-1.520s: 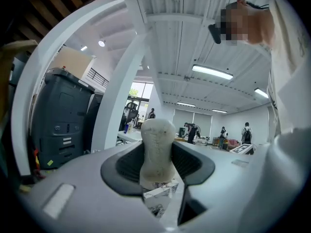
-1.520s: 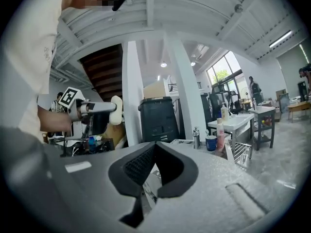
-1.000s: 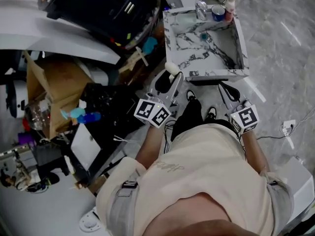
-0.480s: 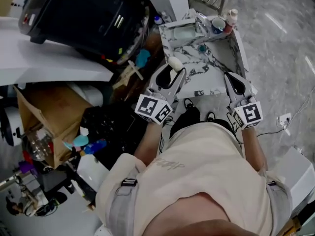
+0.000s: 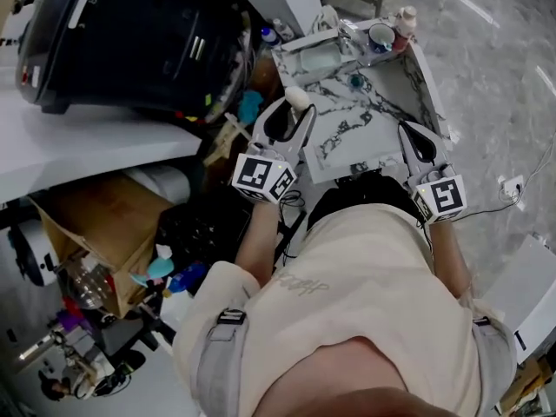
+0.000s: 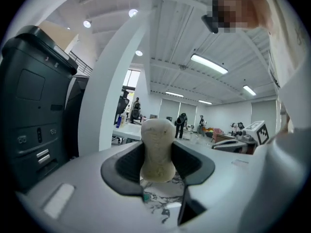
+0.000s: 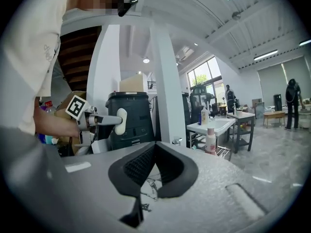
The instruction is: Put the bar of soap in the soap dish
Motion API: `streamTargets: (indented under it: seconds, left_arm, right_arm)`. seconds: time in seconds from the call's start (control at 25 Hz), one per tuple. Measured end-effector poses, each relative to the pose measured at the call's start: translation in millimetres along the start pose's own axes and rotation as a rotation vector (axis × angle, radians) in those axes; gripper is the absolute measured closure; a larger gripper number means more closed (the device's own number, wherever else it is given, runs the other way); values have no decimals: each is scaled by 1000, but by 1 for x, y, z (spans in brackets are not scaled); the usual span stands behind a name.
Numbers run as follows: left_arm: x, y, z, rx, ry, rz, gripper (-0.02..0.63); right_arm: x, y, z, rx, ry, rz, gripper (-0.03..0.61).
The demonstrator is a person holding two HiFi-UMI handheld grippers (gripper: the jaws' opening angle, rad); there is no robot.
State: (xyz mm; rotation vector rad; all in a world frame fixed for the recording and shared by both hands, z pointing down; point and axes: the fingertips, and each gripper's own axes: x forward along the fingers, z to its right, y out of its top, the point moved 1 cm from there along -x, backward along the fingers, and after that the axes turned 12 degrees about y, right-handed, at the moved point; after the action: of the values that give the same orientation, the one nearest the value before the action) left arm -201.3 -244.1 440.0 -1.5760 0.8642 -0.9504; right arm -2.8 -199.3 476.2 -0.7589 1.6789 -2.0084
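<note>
A large black machine (image 5: pixel 130 42) is seen standing on a white worktop (image 5: pixel 78 146), and an open cardboard box (image 5: pixel 95 224) is lodged below that worktop among clutter. A marbled sink (image 5: pixel 391 102) is set just right of the machine, on a grey veined floor (image 5: pixel 504 76). A cup (image 5: pixel 380 35) and a bottle (image 5: pixel 404 20) are stood side by side at its far rim.

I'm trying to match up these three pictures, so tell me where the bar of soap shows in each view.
Head view: bar of soap upper middle, at the tip of the left claw, over the marble sink's left edge.
Left gripper view: dead centre, upright between the jaws.
Right gripper view: left of centre, small, in front of the black machine.
Shared landmark: that black machine, at the left in the other two views.
</note>
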Motion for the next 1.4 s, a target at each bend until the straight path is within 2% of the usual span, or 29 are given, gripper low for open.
streamTargets:
  seconds: [0.08,0.2,0.32,0.44,0.72,0.92,1.16,1.4]
  left_arm:
    - [16,-8,-4,66,-1,-41,414]
    - [38,-16,-6,103,-10,-101,414]
    - [66,-21,-8,158,-24,-151,414]
    - [95,-33,-16,246,-62,-225,414]
    - [157,-89,-45,465,-118,-446,415]
    - [185,-130,-64,577,-150,-595,416]
    - [205,-174,-72,750,-228,-726,417]
    - [223,-199,-78,838,-266,-799,417]
  right_arm:
    - [3,4,13,4,6,26,578]
    - [5,8,28,4,26,53,578]
    - [6,6,50,-35,44,46,578]
    - [9,1,68,-39,58,49,578]
    - [3,-22,102,9,58,12,578]
    - [-4,-34,124,23,46,-30,578]
    - [-2,-42,133,66,51,-42,578]
    - [-1,-46,133,94,57,-57,577]
